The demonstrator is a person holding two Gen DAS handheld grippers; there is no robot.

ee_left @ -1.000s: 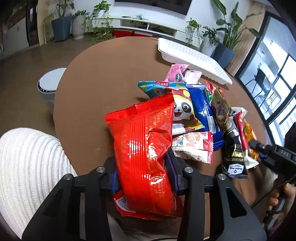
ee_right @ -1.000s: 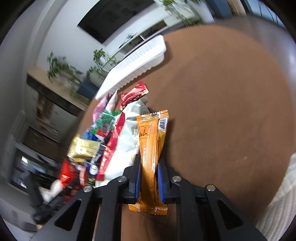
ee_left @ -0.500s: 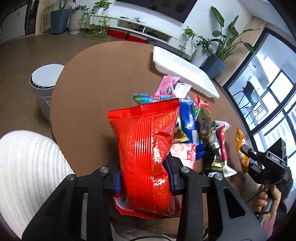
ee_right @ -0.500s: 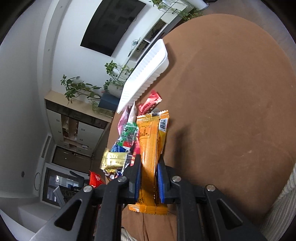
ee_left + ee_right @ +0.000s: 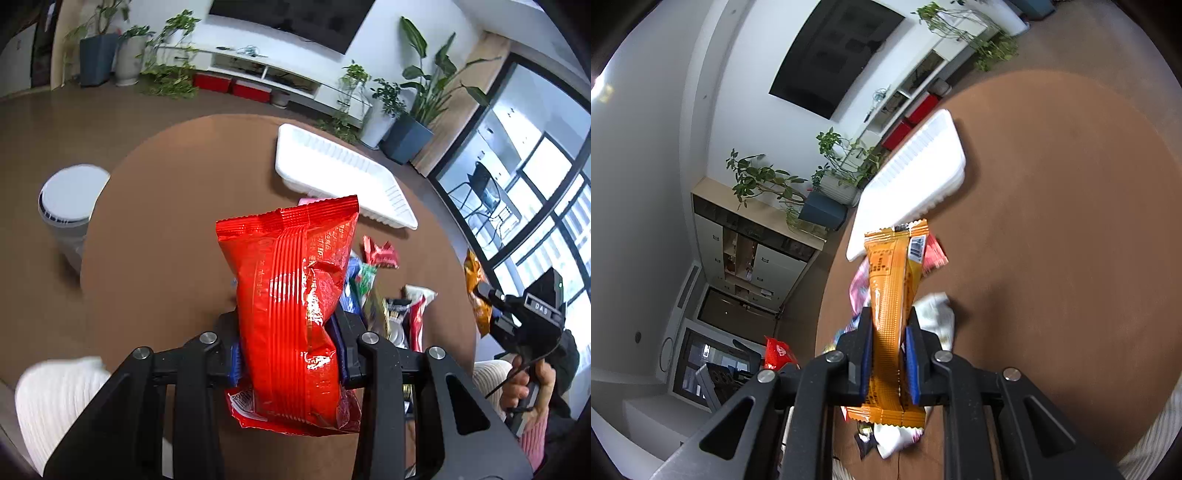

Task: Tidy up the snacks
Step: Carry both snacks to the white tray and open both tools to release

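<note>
Left wrist view: the left gripper (image 5: 290, 354) has its blue pads pressed into a red bag (image 5: 295, 306), which it holds clear above a round brown table (image 5: 166, 221); its jaws were just narrowing on the bag. Below and to the right a heap of snacks (image 5: 384, 295) lies on the table, and beyond it a white tray (image 5: 340, 177) sits near the far edge. The right gripper (image 5: 487, 295), in a hand (image 5: 524, 384), carries an orange pack (image 5: 474, 291) off the table's right side. A white round bin (image 5: 70, 206) stands on the brown floor at left. Potted plants, a low white shelf and a dark wall screen line the far wall; big windows fill the right.

Right wrist view: the right gripper (image 5: 888, 354) is clamped tight on the orange pack (image 5: 892, 306), raised over the snacks (image 5: 934, 317). The tray (image 5: 916, 181) lies ahead on the table (image 5: 1052, 240). A cabinet (image 5: 753, 243) and plants stand against the white wall at left.
</note>
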